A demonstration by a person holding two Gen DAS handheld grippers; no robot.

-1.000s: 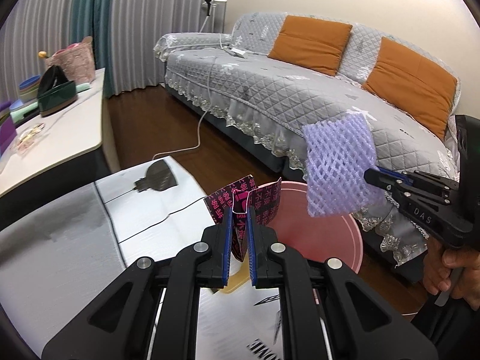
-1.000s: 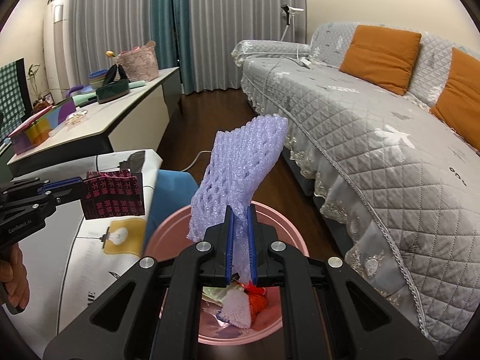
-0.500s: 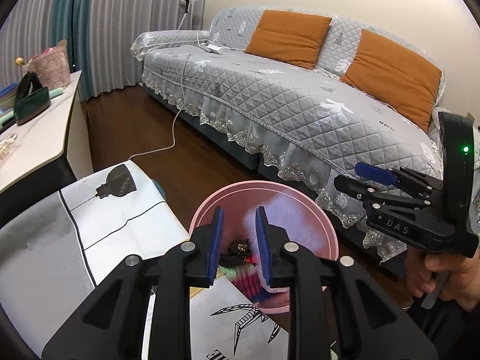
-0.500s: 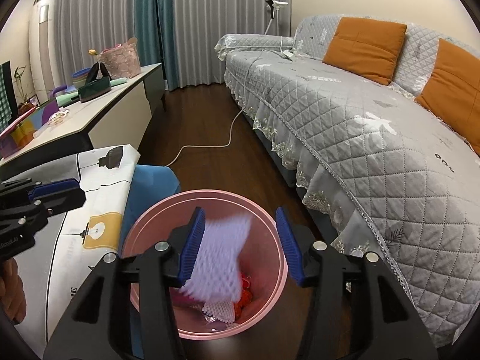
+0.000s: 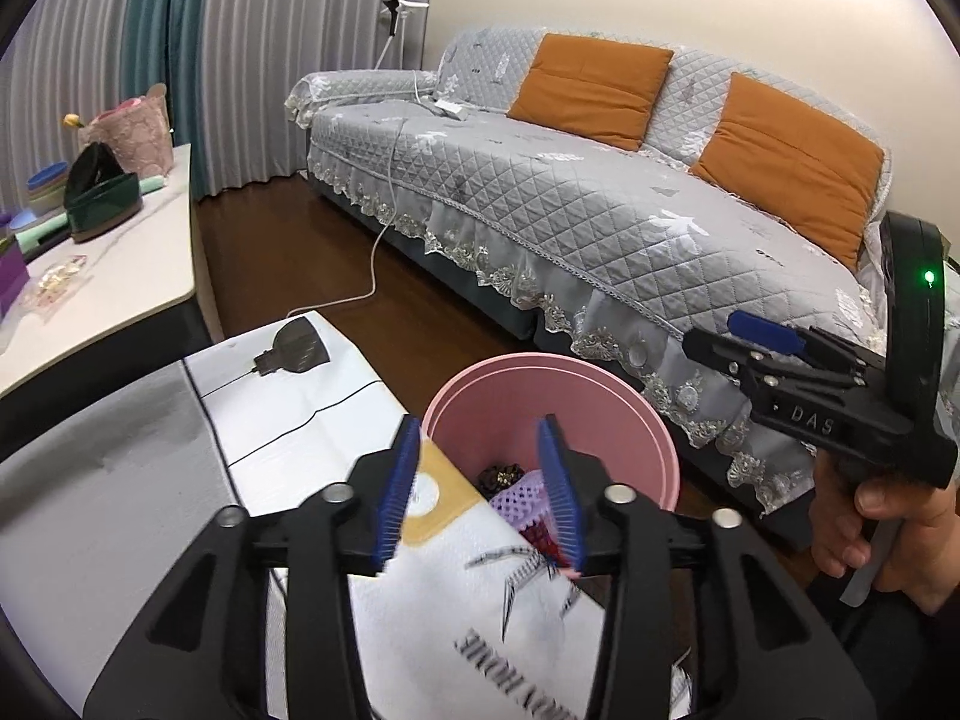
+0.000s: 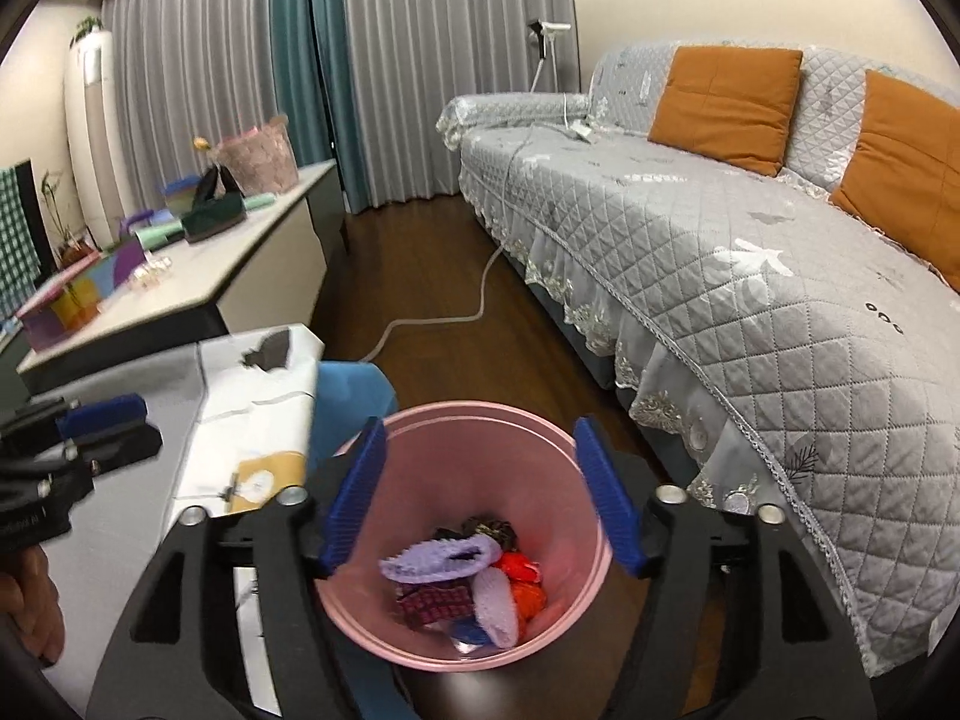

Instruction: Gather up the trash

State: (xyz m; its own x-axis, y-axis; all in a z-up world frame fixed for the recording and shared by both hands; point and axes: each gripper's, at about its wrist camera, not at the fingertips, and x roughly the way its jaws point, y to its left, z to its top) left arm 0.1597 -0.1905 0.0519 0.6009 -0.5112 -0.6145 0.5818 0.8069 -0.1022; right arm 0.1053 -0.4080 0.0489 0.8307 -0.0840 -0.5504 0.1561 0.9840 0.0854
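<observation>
A pink trash bin [image 6: 414, 438] stands on the floor between the table and the sofa; it also shows in the left wrist view [image 5: 498, 384]. Inside lie a purple foam net [image 6: 444, 558], a dark red patterned wrapper [image 6: 432, 600], red scraps [image 6: 522, 576] and other trash. My right gripper [image 6: 480, 498] is open and empty, right above the bin. My left gripper [image 5: 480, 486] is open and empty over the table edge next to the bin. The right gripper also shows in the left wrist view [image 5: 720, 342].
A table with a white printed cloth [image 5: 312, 414] lies left of the bin. A grey quilted sofa [image 6: 750, 252] with orange cushions stands to the right. A white cable [image 6: 480, 294] runs across the wood floor. A long sideboard [image 6: 198, 264] with boxes and bags stands behind.
Both grippers opened. The purple foam net dropped from the right gripper and the patterned wrapper from the left gripper into the pink bin. Both grippers opened wider.
</observation>
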